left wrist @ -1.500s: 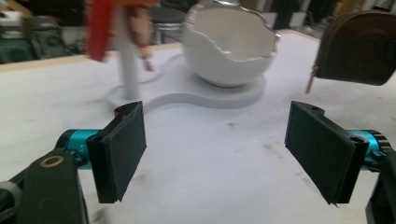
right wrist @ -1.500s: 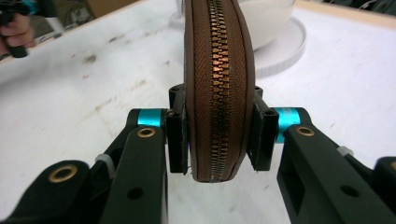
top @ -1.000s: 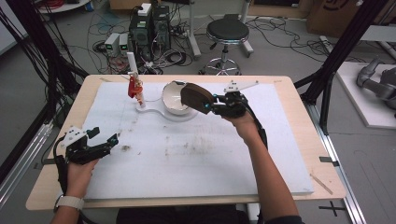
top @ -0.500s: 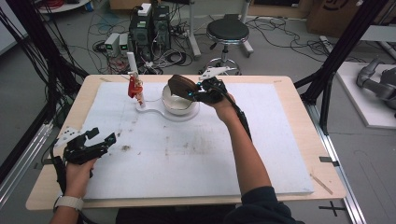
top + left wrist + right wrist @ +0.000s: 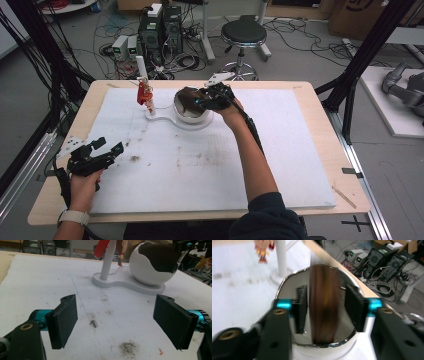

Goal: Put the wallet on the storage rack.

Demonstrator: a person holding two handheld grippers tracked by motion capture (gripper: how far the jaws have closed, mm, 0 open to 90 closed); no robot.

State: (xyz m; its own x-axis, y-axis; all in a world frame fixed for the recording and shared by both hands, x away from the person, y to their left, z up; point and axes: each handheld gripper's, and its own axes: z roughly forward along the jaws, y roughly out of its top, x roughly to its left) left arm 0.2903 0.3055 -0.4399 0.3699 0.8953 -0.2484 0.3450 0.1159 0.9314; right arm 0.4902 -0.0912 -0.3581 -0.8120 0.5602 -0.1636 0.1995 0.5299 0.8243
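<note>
A brown disc is gripped edge-on between the right hand-held gripper jaws, over the white bowl near the table's far edge, seemingly for lowering inside. The left hand-held gripper, jaws apart and empty, is rested near the left edge.

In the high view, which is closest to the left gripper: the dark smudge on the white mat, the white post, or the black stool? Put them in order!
From the left gripper:
1. Dark smudge, just beside it on the white mat.
2. White post, farther up the table, near the far edge.
3. Black stool, on the floor beyond the table.
</note>
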